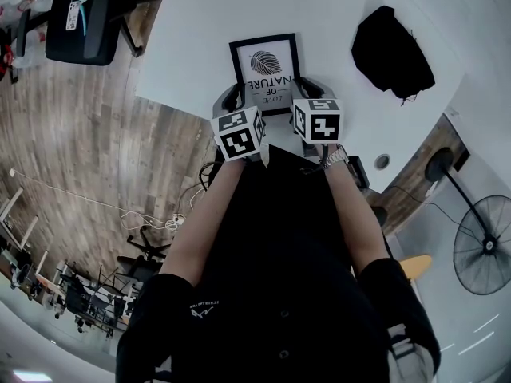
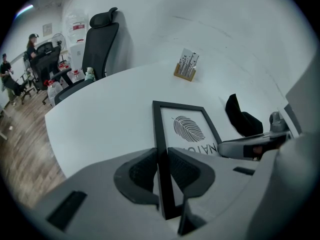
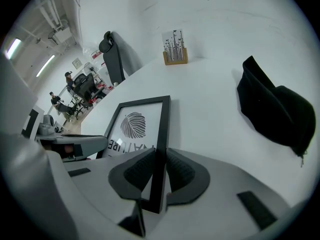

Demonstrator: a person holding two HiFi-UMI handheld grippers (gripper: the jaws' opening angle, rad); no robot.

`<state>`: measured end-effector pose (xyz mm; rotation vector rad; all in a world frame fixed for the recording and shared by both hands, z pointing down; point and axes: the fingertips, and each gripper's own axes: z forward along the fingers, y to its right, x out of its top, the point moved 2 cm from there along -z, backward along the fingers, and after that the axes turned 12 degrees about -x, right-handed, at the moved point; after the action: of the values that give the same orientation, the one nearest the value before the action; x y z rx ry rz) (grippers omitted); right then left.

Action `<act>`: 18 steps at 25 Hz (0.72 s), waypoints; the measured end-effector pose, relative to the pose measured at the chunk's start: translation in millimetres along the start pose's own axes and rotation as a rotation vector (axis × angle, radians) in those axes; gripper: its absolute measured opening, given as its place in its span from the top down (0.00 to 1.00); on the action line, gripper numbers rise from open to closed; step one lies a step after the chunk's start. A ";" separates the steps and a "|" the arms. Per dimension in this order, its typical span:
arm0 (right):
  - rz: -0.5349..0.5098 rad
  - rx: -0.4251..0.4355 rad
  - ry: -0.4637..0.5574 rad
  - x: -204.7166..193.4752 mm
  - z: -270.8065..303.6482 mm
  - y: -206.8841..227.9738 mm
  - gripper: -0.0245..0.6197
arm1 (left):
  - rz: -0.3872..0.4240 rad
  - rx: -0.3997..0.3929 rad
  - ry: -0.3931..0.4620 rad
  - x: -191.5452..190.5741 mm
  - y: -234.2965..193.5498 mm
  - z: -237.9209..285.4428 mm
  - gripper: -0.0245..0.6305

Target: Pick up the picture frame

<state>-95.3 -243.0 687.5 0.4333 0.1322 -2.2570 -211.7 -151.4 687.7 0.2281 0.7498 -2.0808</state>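
1. The picture frame [image 1: 265, 62] is black-bordered w/ a leaf print and some lettering. It lies on the white desk [image 1: 200, 38], right in front of the person.
2. The left hand-held gripper [image 2: 161, 166] is clamped on the frame's left side rail. The black bar sits between the ribbed pads [image 2: 142, 171], and both pads look pressed against it.
3. Same deal on the other side: the right hand-held gripper [image 3: 159, 171] has its pads squeezed on the frame's right side rail, near the corner closest to the person.
4. In the head view both grippers point steeply down at the frame's near end, w/ the marker cubes [image 1: 238, 132] side by side above the person's forearms.
5. The frame looks flat on the desk, but its near edge is hidden behind the grippers, so I can't say 100% that it's fully resting there.
6. Other stuff on the desk: a black bag [image 3: 275, 109] well off to the frame's right, and a small wooden card holder [image 2: 186, 65] near the far edge.
7. Off the desk there's a black office chair [image 2: 97, 39] at the far left side, and a floor fan [image 1: 483, 246] to the person's right.
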 end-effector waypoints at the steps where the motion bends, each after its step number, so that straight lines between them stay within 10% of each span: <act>1: 0.004 0.001 0.001 -0.9 -1.3 -1.4 0.86 | 0.002 0.001 0.002 -0.2 -0.3 -2.3 0.85; 18: 0.003 0.027 0.025 -37.9 -29.3 -16.1 0.86 | 0.008 0.022 0.050 -34.8 4.0 -40.3 0.85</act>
<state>-76.5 -198.5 672.7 0.4762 0.1145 -2.2530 -192.5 -105.5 668.4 0.2955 0.7544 -2.0837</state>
